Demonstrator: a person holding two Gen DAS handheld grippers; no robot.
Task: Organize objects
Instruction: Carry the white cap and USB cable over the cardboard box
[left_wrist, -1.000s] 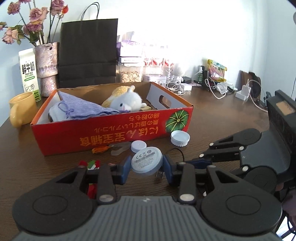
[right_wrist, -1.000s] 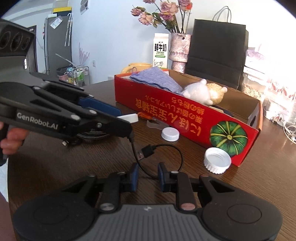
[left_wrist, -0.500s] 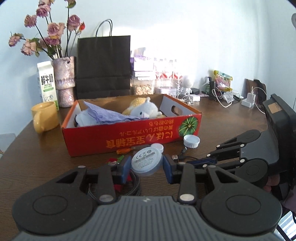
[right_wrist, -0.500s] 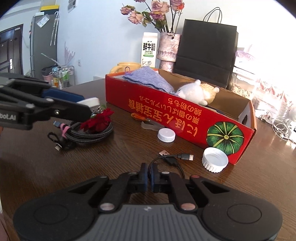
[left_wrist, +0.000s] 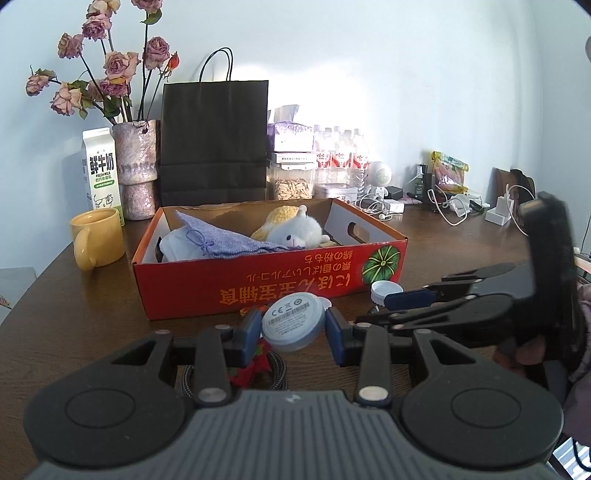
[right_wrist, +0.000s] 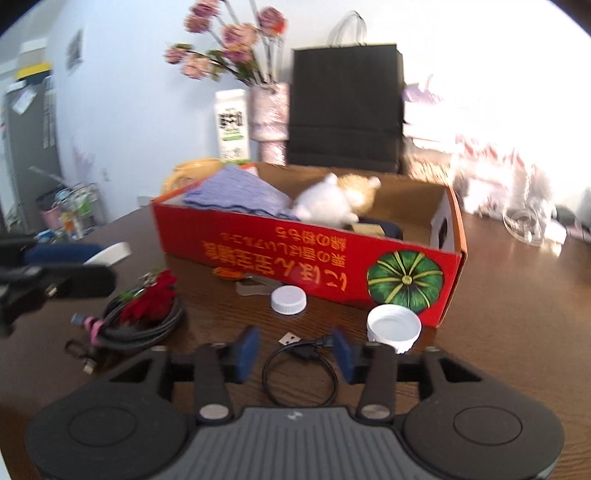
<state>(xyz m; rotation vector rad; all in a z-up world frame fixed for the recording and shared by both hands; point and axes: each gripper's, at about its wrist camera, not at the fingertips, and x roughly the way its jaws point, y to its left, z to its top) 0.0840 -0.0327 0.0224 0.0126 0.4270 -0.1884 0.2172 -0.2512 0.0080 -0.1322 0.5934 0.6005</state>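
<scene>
- Left wrist view: the left tongs (left_wrist: 292, 330) are clamped on a round pale-blue disc with a printed label (left_wrist: 292, 320), held above the dark wooden surface (left_wrist: 461, 236), just in front of the long red cardboard box with a green pumpkin print (left_wrist: 280, 284).
- Inside the box lie a lilac drawstring pouch (left_wrist: 218, 240) and a white plush toy (left_wrist: 295, 230).
- A yellow ceramic mug (left_wrist: 96, 240) stands left of the box.
- The right tongs (left_wrist: 410, 299) reach in from the right.
- Right wrist view: the right tongs (right_wrist: 295, 350) have just been opening and stand apart; a short black looped USB cable (right_wrist: 301, 369) lies on the surface between them, untouched by the blue pads (right_wrist: 246, 350).
- A white ribbed bottle cap (right_wrist: 393, 326) sits by the box corner, and a smaller white cap (right_wrist: 288, 300) sits left of it.
- A coiled black braided cable under a red flower (right_wrist: 147, 314) lies to the left.
</scene>
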